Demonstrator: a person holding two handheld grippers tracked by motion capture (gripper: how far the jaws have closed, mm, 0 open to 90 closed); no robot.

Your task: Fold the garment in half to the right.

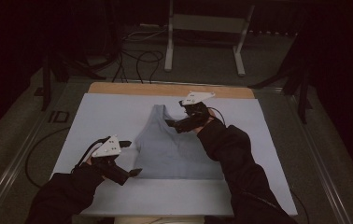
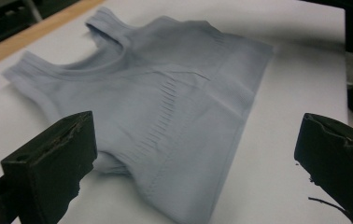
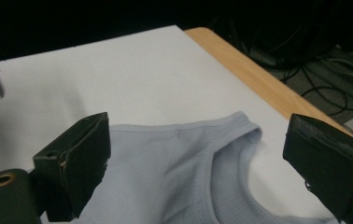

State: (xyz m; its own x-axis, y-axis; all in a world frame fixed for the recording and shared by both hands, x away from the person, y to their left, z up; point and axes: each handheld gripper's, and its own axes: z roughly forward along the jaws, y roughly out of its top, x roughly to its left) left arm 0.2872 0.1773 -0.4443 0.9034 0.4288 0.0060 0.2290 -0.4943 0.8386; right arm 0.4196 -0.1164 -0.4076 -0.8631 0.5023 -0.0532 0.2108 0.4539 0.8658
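A pale blue tank top [image 1: 177,147] lay flat at the middle of the white surface [image 1: 95,116]. The right gripper [image 1: 180,120] hovered at its one o'clock strap, fingers wide. The left gripper [image 1: 130,157] sat at its eight o'clock corner, fingers wide.

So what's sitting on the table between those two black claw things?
The pale blue tank top lies flat on the white sheet between the left gripper and the right gripper. The high view shows it best; both stand open.
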